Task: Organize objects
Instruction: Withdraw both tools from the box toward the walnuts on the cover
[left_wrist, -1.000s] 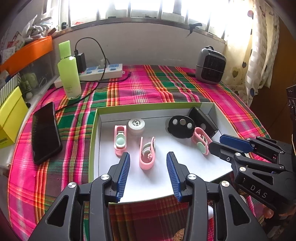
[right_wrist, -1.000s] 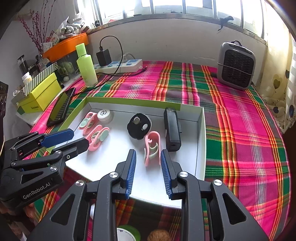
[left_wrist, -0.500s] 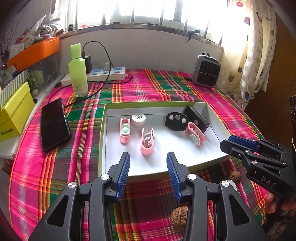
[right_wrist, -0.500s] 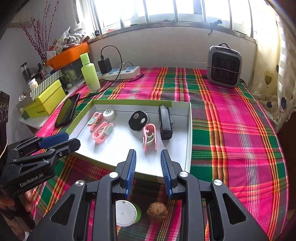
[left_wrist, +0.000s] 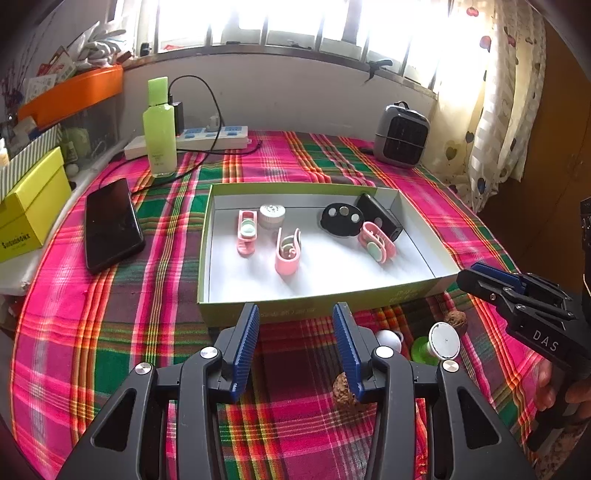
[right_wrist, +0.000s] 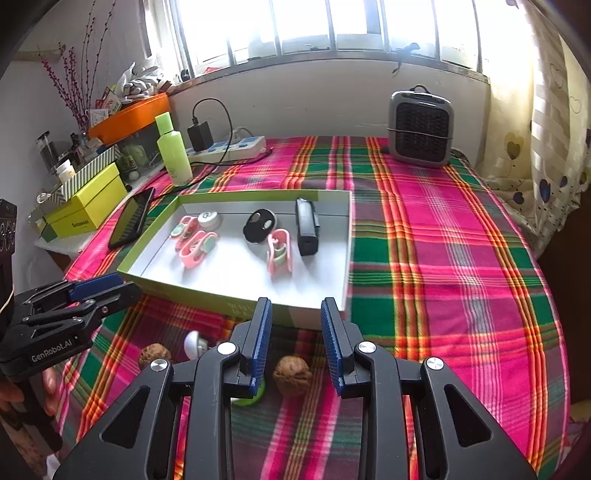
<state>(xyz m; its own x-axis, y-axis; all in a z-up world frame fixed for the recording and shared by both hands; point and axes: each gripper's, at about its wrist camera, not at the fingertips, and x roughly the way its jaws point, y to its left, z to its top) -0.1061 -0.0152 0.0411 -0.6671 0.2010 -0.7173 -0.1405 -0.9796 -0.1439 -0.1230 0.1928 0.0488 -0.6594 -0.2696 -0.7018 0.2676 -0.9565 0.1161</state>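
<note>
**Box half filled, loose bits still out front**

Box (left_wrist: 317, 302) sits mid-worktop on the plaid cloth (left_wrist: 110, 332), holding three pink clips, a white cap (left_wrist: 272, 213), a black disc (left_wrist: 340, 220) and a black case (left_wrist: 380, 218). Phone (left_wrist: 110, 221) lies left of it, outside.

Left claw (left_wrist: 295, 347) hangs just short of the box's near wall, jaws partly open, nothing between them. A walnut (left_wrist: 341, 387) lies under its right finger.

Right claw (right_wrist: 295, 339) has jaws set narrow but parted, empty; a second walnut (right_wrist: 292, 374) lies on the cloth below the gap. A green-stemmed piece (left_wrist: 428, 349) and a small white ball (left_wrist: 388, 338) sit beside it.

Likely next step: pick up a walnut. It is round and will probably roll, so widen the jaws first, come straight down, centre it and close gently. Keep the two claws apart.
</note>
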